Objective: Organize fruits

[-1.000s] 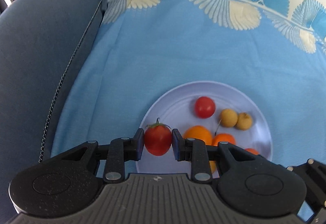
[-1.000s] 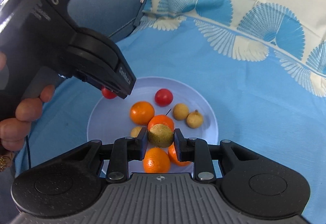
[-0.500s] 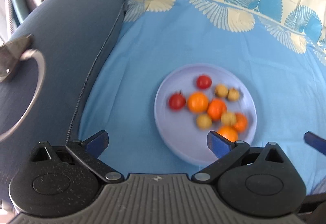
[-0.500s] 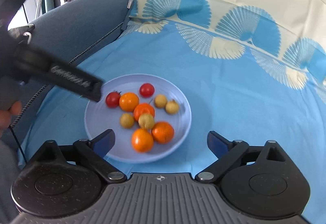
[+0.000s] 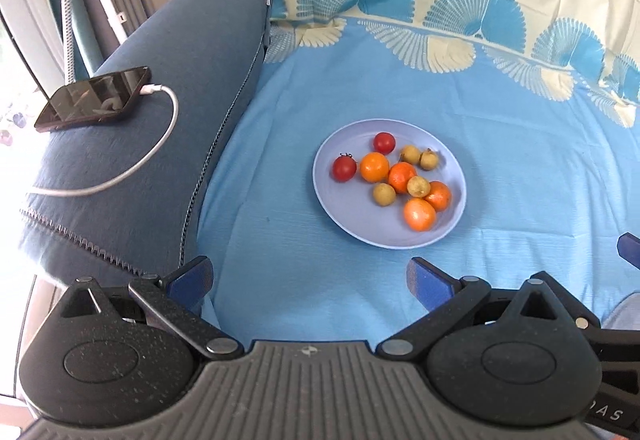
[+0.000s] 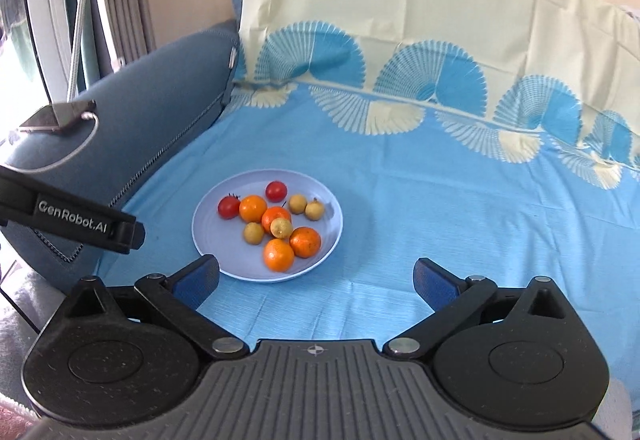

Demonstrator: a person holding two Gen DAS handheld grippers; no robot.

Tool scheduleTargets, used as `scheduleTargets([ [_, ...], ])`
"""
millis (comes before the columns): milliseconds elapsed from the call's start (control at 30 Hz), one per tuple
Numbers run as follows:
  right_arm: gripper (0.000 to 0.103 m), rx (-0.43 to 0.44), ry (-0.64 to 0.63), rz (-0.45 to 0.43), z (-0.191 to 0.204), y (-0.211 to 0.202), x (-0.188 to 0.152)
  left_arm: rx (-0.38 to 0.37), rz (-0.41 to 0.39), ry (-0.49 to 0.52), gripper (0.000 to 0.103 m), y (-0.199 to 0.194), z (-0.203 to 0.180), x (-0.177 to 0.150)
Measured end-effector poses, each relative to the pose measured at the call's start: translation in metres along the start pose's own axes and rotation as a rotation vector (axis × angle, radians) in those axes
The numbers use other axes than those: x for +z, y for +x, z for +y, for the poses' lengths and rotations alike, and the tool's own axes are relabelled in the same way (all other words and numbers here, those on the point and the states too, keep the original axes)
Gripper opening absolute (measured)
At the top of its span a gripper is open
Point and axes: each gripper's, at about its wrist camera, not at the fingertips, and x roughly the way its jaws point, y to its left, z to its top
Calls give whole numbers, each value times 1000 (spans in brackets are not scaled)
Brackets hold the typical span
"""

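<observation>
Both grippers hang clear above a blue-clothed sofa seat, the left gripper [image 5: 310, 276] spread wide and empty, the right gripper [image 6: 316, 276] still opening its jaws with nothing between them. The fruits all lie together on the pale plate [image 5: 340, 208]: two tomatoes [image 5: 344, 168], four oranges [image 5: 374, 167] and four small yellow-brown fruits [image 5: 385, 194]. The placing step looks finished. Any next move would call for finding stray fruit; none shows on the cloth [image 5: 500, 144].
</observation>
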Motion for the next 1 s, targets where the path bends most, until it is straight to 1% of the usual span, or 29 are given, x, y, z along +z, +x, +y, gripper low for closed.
scheduleTargets([
  [167,102,0,0,-51,0,-24,-5,-11,-16,8,103,-16,-6,-15],
  [400,102,-7,3,-94,0,-42,-9,-8,-41,31,103,-26,-12,-21],
  [633,102,-12,-3,-84,0,-41,-8,-8,-21,33,103,-20,-13,-18],
  [733,102,-12,-13,-77,3,-38,-7,10,-9,49,103,-15,-15,-16],
  [900,102,-18,-17,-76,2,-33,-6,37,-14,73,103,-10,-19,-16],
  [1000,102,-19,-14,-68,1,-29,-6,34,-4,76,103,-7,-19,-17],
])
